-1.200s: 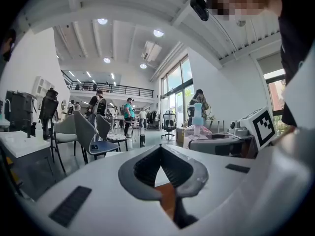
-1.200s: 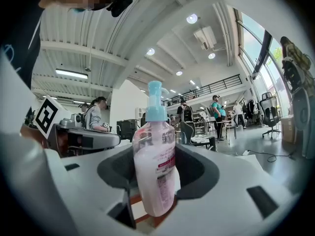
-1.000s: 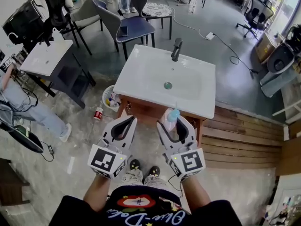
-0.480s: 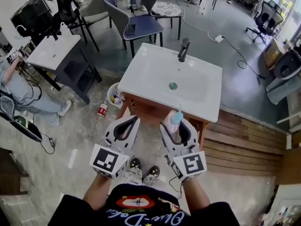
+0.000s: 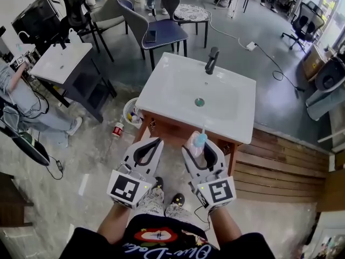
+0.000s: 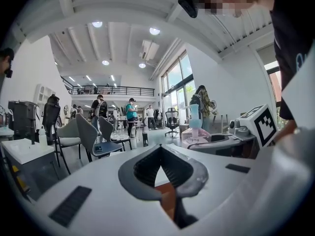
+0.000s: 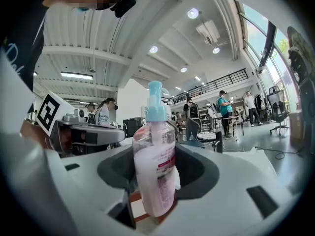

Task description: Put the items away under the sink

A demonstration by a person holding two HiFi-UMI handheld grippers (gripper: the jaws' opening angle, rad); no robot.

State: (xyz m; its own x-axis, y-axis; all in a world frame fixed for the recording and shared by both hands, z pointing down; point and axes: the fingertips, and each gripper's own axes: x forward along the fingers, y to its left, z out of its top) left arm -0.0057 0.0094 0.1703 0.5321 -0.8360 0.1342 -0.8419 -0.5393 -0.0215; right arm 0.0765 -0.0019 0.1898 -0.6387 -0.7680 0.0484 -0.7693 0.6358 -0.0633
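Note:
A pink pump bottle [image 5: 198,142] with a light blue top stands upright between the jaws of my right gripper [image 5: 200,147], which is shut on it. In the right gripper view the bottle [image 7: 155,166] fills the middle, and both jaws of the right gripper [image 7: 156,149] press on its sides. My left gripper [image 5: 154,142] hovers beside it, shut, with nothing held; its tips meet in the left gripper view [image 6: 158,148]. Both are held just in front of the wooden cabinet [image 5: 168,131] under the white sink [image 5: 172,85]. The cabinet's inside is hidden.
A black faucet [image 5: 212,60] stands at the sink's far edge. A small basket [image 5: 131,114] of items and a red can [image 5: 117,129] sit on the floor left of the cabinet. Chairs and a white side table [image 5: 56,62] stand further left; a wooden platform [image 5: 275,166] lies to the right.
The head view has shifted slightly, so the sink sits a little lower and further right. Both grippers hold about the same places, and the bottle stays in the right one.

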